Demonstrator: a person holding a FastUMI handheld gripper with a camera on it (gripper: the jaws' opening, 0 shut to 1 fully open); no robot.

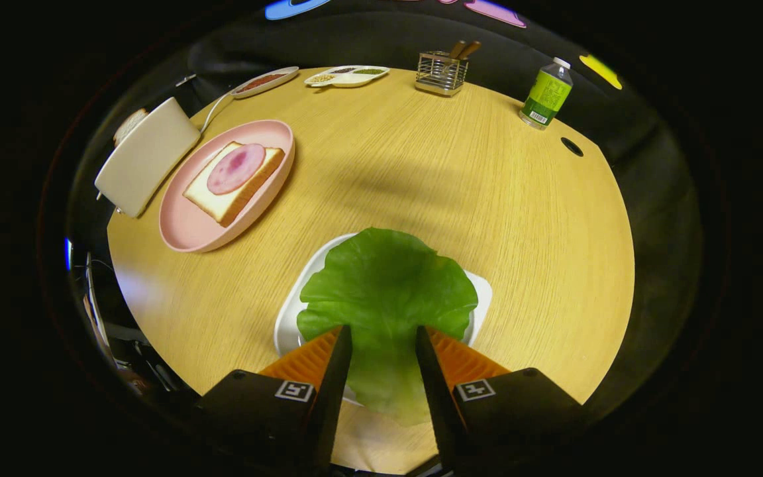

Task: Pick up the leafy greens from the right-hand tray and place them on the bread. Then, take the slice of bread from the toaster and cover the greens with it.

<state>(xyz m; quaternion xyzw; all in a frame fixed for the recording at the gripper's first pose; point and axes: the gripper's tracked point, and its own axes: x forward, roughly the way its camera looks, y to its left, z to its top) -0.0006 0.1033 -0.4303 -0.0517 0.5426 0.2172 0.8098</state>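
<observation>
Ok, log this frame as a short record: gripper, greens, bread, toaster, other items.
gripper: gripper with its fingers on either side of the leaf's near end; contact unclear, so grip cannot be told
greens: one flat leaf covering much of the white tray, its stem end between the fingers
bread: slice topped with ham on the pink plate, beyond the fingers
toaster: toaster beside the plate, second slice sticking out
other items: bottle, wire rack, two condiment dishes
</observation>
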